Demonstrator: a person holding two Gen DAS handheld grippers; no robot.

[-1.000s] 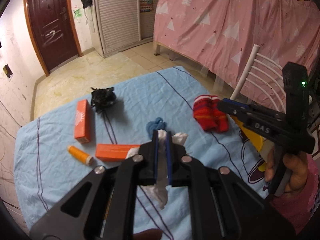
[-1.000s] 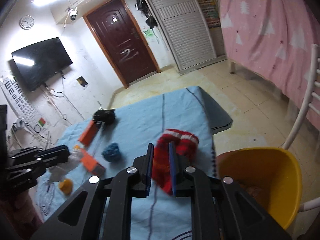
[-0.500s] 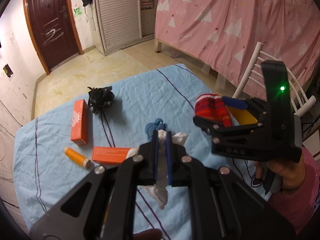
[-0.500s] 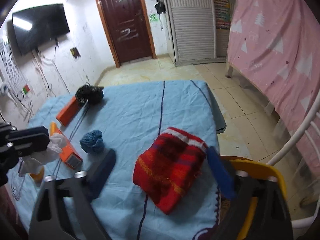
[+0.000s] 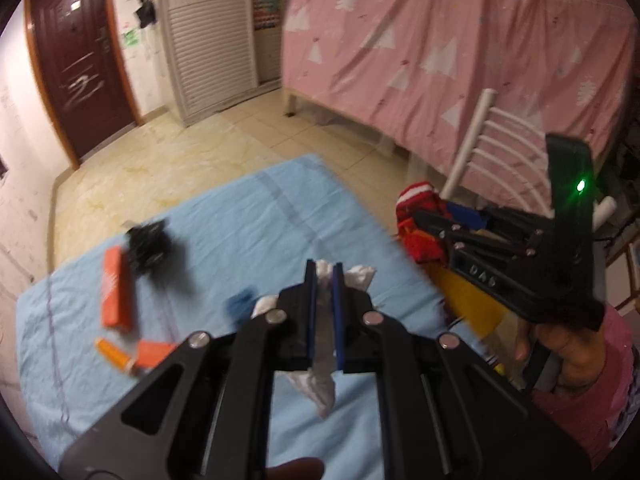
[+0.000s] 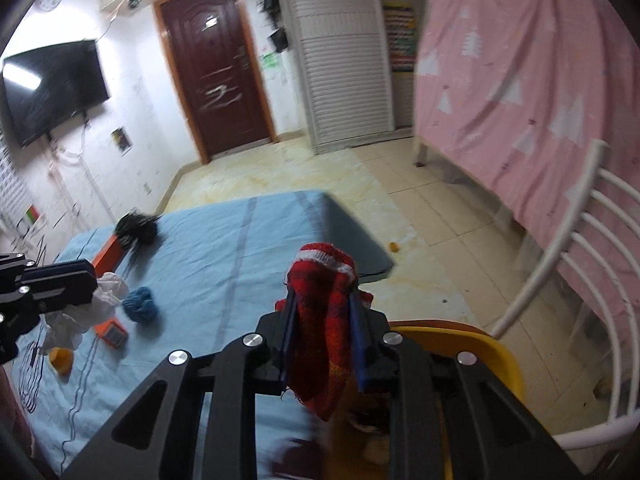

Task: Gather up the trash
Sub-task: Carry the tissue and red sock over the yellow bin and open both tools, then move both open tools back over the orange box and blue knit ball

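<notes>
Above the blue cloth (image 5: 248,216), the left gripper (image 5: 324,276) clenches white tissue (image 5: 320,388); the right gripper (image 6: 322,300), jaws just closing, grasps the red sock (image 6: 322,320) beside the yellow bin (image 6: 496,356).

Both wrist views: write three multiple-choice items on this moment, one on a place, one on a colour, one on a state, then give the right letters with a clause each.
1. Where is the yellow bin?
A. Beside the table's near right edge, by the white chair
B. On the bed
C. At the door

2. What colour is the small knitted ball on the blue cloth?
A. Green
B. Blue
C. White

3. What does the right gripper hold?
A. Nothing
B. An orange box
C. The red knitted cloth

Answers:
1 A, the bin's rim shows just under the right gripper, next to the chair.
2 B, it lies blue beside the white tissue held in the left gripper.
3 C, the jaws have just been closing and the pads press on the red cloth.
</notes>
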